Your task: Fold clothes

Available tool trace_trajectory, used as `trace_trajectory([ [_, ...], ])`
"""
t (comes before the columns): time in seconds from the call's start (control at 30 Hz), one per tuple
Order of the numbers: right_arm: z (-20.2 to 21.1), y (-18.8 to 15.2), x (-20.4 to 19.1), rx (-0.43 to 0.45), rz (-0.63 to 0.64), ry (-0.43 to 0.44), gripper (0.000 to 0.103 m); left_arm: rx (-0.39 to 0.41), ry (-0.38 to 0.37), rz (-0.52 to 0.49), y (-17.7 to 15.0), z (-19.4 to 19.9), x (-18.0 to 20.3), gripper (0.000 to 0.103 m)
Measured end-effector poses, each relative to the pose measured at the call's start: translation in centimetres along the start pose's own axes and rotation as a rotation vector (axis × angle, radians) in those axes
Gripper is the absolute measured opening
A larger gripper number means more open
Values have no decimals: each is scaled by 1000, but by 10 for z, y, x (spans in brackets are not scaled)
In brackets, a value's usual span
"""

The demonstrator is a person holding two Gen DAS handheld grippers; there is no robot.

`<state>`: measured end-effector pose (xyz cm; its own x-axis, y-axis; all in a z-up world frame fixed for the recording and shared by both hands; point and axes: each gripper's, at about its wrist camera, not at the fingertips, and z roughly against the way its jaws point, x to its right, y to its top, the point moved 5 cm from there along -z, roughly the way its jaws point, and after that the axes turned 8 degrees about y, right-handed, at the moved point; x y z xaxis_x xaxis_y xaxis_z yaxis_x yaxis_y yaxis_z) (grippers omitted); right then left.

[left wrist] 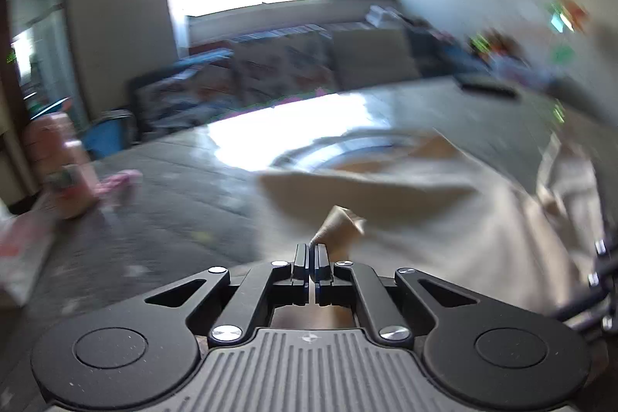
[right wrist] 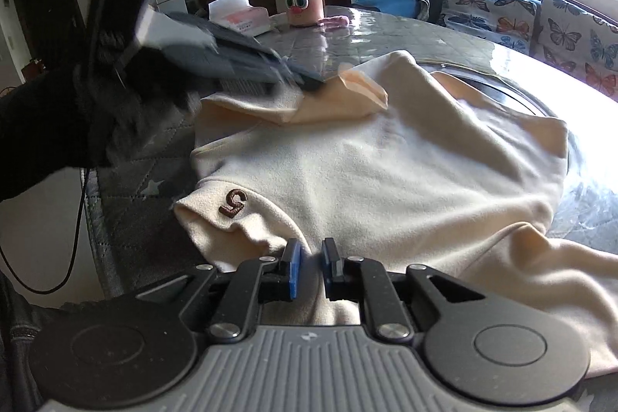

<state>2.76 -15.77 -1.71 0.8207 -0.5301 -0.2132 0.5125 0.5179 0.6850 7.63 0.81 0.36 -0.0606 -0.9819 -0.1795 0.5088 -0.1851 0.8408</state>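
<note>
The cream fleece sweatshirt (right wrist: 386, 180) with a brown embroidered "5" is lying spread on the grey quilted surface (right wrist: 131, 219), its long axis seemingly running from the near edge toward the window. The left hand-held gripper (left wrist: 311, 250) is pinching a sleeve corner, apparently folding it inward. The right hand-held gripper (right wrist: 311, 253) is hovering slightly spread over the near hem, likely needing to pinch next.

Motion-blurred left gripper (right wrist: 309, 83), sweatshirt (left wrist: 425, 219)

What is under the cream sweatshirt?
The cream sweatshirt lies on a grey quilted table cover and partly over a round turntable. Anything else beneath is covered.
</note>
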Motion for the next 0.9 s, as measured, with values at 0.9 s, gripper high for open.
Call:
trace_trajectory([
  [0.9,58,-5,47,153,-199,-161,35,-144,418,305,-85,40,-152,2],
])
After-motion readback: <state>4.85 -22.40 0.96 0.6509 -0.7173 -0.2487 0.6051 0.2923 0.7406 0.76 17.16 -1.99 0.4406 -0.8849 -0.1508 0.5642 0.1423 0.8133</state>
